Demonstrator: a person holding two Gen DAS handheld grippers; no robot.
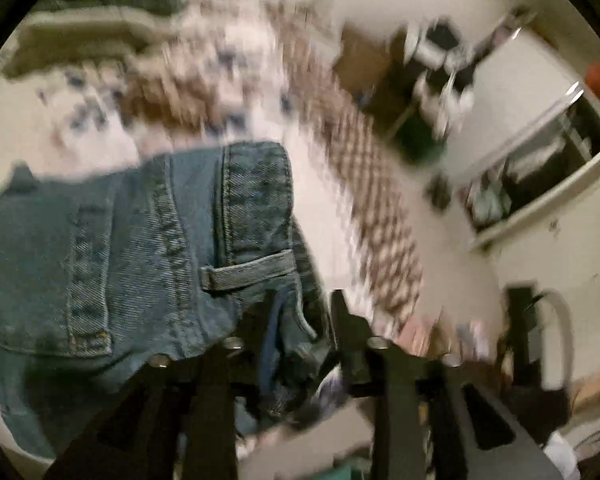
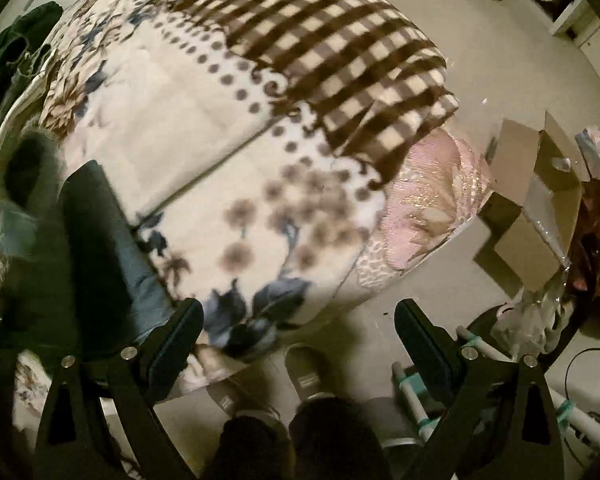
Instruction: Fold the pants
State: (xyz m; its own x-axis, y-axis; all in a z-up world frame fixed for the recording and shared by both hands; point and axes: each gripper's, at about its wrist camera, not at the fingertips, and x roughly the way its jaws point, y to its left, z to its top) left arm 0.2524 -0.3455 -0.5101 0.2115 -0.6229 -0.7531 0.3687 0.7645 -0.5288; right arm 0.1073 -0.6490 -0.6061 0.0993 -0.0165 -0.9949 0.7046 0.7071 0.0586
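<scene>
Carrying step: left gripper (image 1: 300,320) clamps the jeans (image 1: 140,240) at the waistband; right gripper (image 2: 300,320), jaws spread and empty, must next catch the waistband's free side above the bed (image 2: 188,128)

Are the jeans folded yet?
Not yet. No neat fold shows. Right now the left gripper has the jeans pinched at the waistband, lifted over the blanket. The right gripper is open and empty. All the folding looks still left.

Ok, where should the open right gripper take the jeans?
Probably the far corner of the waistband, coming in across its stitched edge: it is thick, flat and exposed, while the left gripper pinches the jeans bunched near the belt loop.
</scene>
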